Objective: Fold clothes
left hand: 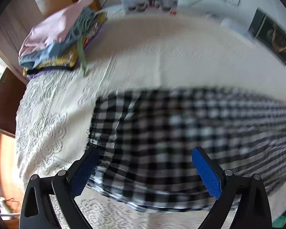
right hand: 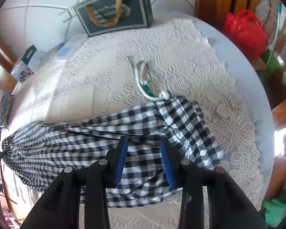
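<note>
While the checked cloth (left hand: 181, 143) lies spread across the lace-covered surface (left hand: 143, 57), the left claw (left hand: 145, 164) hangs spread above it; the right claw (right hand: 144, 152) stands partly spread, cloth between its fingers.

Both tools look alike: the left hand-held gripper (left hand: 145, 161) and the right hand-held gripper (right hand: 144, 148) have glossy black plastic arms joined by round silver pins. Each finger carries a bright blue, finely dimpled pad (left hand: 207, 173) on its inner face.
</note>
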